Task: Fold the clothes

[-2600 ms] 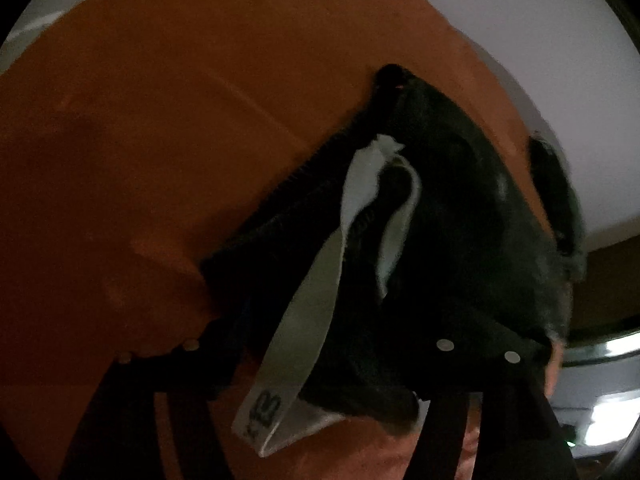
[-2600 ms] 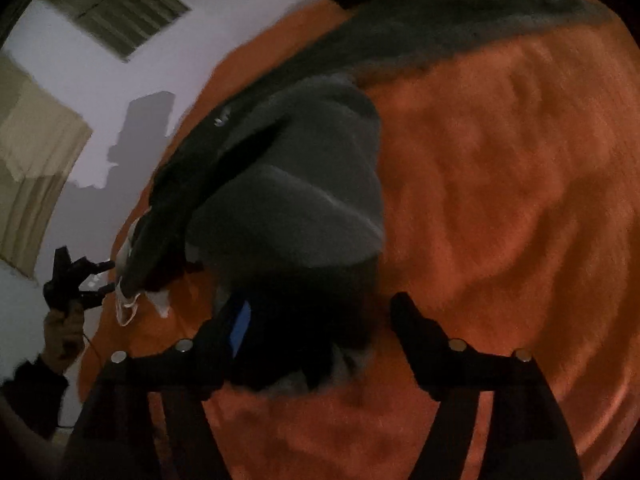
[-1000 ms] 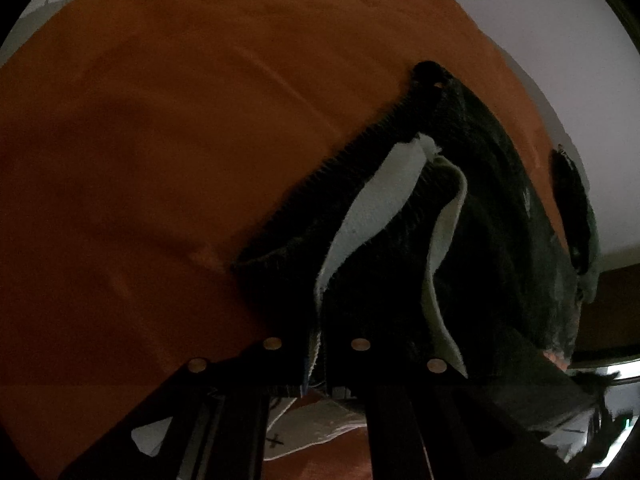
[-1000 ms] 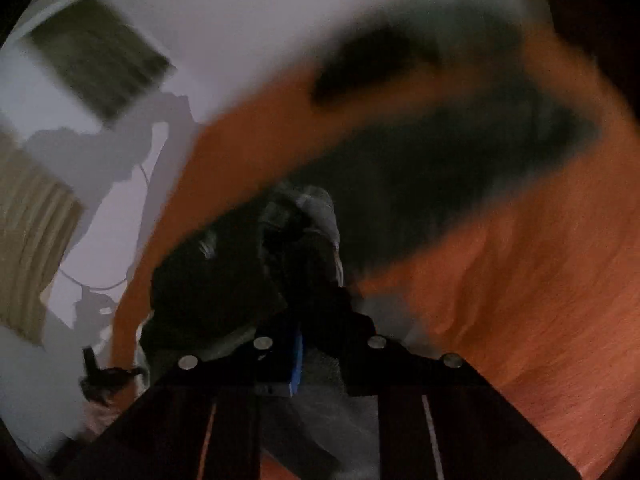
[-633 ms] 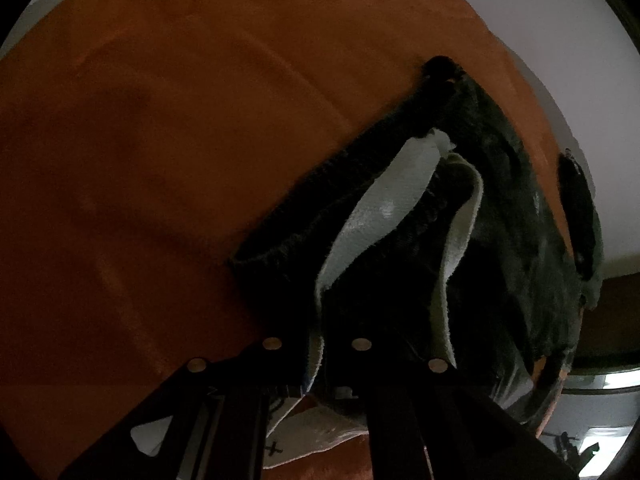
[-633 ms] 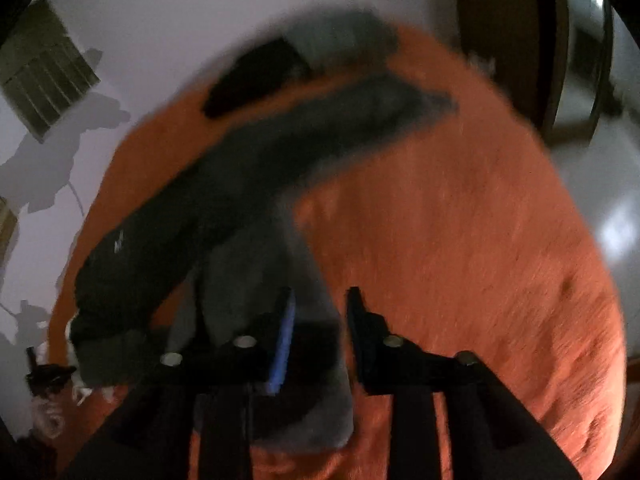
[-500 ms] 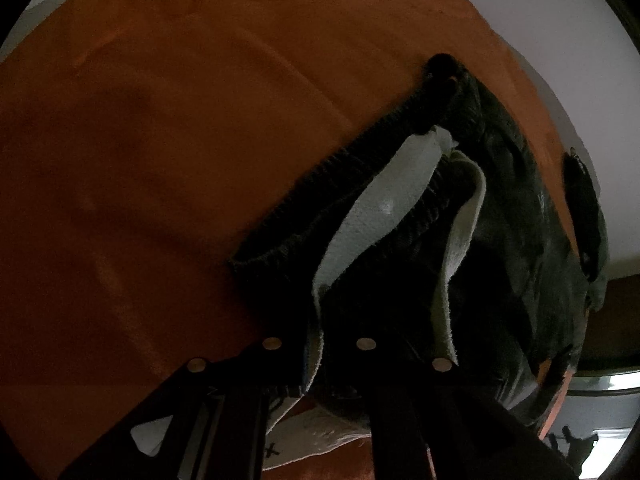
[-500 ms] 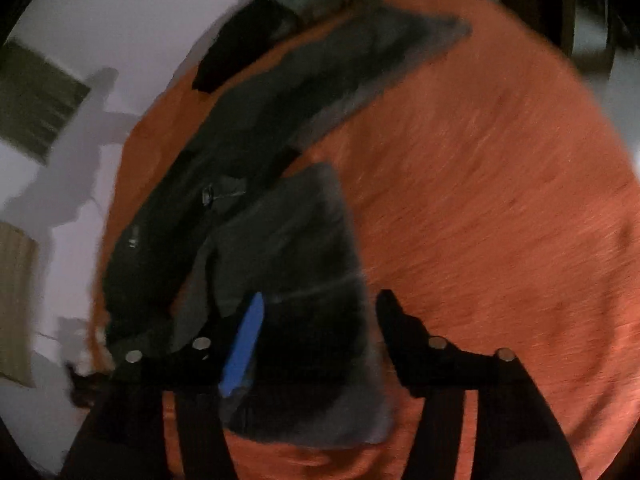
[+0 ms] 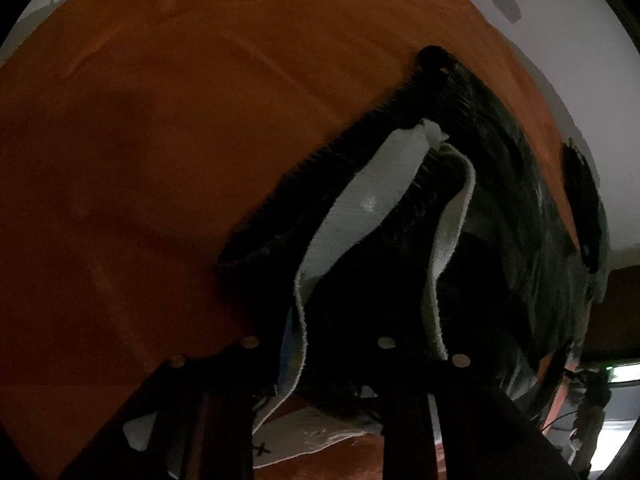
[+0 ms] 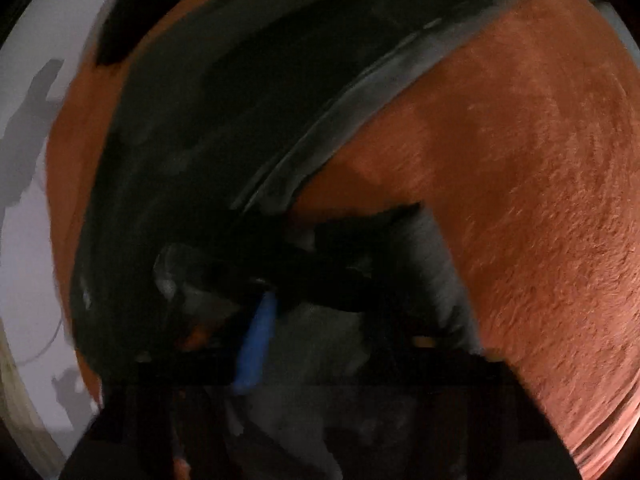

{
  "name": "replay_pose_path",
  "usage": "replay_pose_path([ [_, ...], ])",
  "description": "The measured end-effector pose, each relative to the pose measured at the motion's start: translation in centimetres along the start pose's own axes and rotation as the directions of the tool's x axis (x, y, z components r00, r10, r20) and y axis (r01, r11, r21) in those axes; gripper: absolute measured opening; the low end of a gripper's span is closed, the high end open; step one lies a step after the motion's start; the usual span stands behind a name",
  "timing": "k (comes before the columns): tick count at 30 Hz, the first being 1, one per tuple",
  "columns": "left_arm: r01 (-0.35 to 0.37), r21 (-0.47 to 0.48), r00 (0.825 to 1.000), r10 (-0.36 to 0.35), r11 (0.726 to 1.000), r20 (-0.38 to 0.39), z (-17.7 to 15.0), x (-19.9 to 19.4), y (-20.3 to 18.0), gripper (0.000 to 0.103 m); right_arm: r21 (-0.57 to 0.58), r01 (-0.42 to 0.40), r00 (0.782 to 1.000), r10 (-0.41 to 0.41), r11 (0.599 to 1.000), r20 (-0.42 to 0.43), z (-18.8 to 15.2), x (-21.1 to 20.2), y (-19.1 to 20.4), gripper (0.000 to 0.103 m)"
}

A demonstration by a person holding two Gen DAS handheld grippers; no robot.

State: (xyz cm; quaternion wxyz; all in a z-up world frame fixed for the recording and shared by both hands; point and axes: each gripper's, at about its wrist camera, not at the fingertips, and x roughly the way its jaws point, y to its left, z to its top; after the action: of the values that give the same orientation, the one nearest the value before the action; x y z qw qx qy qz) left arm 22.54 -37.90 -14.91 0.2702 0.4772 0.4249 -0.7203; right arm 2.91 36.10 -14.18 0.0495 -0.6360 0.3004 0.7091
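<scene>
Both claws work over an orange cover (image 9: pixel 168 152), and the dim light hides much detail. Left claw (image 9: pixel 316 344): its two dark fingers (image 9: pixel 404 392) stand a little apart with fabric filling the gap between them, so it is clenched on the waistband of the dark trousers (image 9: pixel 492 208); a white pocket lining (image 9: pixel 372 200) rises straight ahead of the fingertips, and a second pale strip of lining runs up just to the right of it. More white cloth with a small printed mark lies beneath the left finger. Ahead and to the right of this claw the trousers stretch away across the orange cover toward a white wall (image 9: pixel 580 60), and a separate dark piece (image 9: pixel 580 188) lies at the cover's far right edge, apart from the main body of the garment. Right claw (image 10: pixel 320 364): this view is blurred, and its fingers are lost in a dark mass low in the frame, so I cannot tell whether it is clenched or released. A blue pad on the inner face of its left finger (image 10: pixel 256 344) shows against grey folded fabric that sits directly in front of and between the fingers. Beyond this claw the trouser leg curves away up and to the right, while open orange cover fills everything to the right of the claw.
</scene>
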Motion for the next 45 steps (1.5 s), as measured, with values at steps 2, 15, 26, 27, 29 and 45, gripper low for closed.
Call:
replay_pose_path([
  [2,0.005,-0.001,1.0,-0.005,1.0,0.004,0.1,0.1,0.1,0.024,-0.031,-0.156,0.974,0.158,0.987,0.163,-0.7,-3.7,0.0,0.0],
  [15,-0.003,0.009,1.0,0.003,1.0,0.0,0.9,0.6,0.4,0.028,-0.137,-0.02,0.999,0.025,0.99,0.032,0.0,-3.9,-1.7,0.061],
  [26,0.012,0.01,1.0,-0.012,1.0,0.005,1.5,0.7,1.2,0.03,-0.313,-0.008,0.973,0.079,0.95,0.216,-2.3,-5.5,2.1,0.007],
  [27,0.016,0.008,1.0,-0.016,1.0,0.006,1.5,0.6,1.3,0.03,-0.328,-0.05,0.945,0.151,0.943,0.291,-3.4,-8.4,2.7,0.007],
  [29,0.031,-0.003,1.0,-0.031,1.0,0.008,1.6,0.5,1.8,0.03,-0.379,-0.114,0.851,0.287,0.918,0.44,-6.3,-14.7,4.0,0.007],
  [45,0.135,-0.094,0.991,-0.135,0.986,0.004,2.8,0.9,3.0,0.03,0.123,-0.056,0.91,0.0,0.991,0.415,-31.0,-12.7,-21.5,0.008],
])
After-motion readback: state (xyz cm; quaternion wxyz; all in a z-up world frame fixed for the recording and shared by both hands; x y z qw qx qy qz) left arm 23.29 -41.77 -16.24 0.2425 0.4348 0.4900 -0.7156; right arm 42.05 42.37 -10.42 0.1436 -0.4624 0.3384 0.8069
